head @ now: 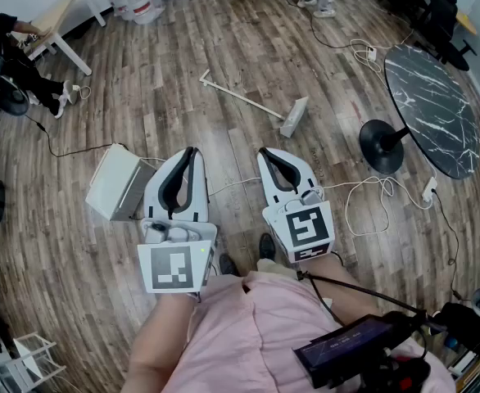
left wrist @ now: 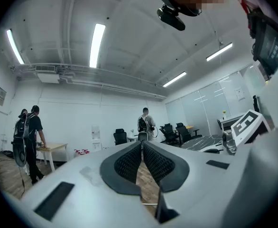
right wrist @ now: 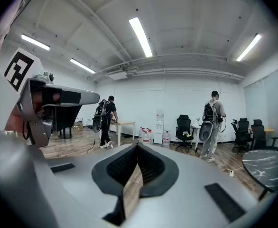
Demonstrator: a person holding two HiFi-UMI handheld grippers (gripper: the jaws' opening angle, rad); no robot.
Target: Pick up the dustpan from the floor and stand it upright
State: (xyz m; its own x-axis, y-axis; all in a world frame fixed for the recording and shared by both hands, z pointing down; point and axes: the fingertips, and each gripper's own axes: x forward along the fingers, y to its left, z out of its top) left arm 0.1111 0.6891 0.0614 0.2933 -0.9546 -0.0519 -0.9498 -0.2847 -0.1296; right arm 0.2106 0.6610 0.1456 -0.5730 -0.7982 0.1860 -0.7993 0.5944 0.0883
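Now, you hold both tools out low in front of you, side by side over the wooden floor (head: 183, 72). The left hand-held gripper (head: 192, 149) has its jaws pressed together at the tips, and its own view (left wrist: 142, 143) shows only floor through the slit behind the pads. The right hand-held gripper (head: 264, 151) is the same: tips meeting (right wrist: 138, 145), nothing between them. Neither touches anything.

The floor runs wide and mostly bare ahead of you. To your right stands a round dark marbled tabletop (head: 432, 109) with a black disc base (head: 381, 146) beside it. Just left of the left tool sits a white box (head: 115, 182) on the floor. The dustpan (head: 294, 118) lies flat ahead, beyond the right tool and well apart from it, its long pale handle (head: 236, 92) slanting away to the upper left.

A white cable (head: 369, 196) loops on the floor near the right tool, and a thin black cable (head: 68, 150) trails at the left. Boards between your tools and the dustpan are open.
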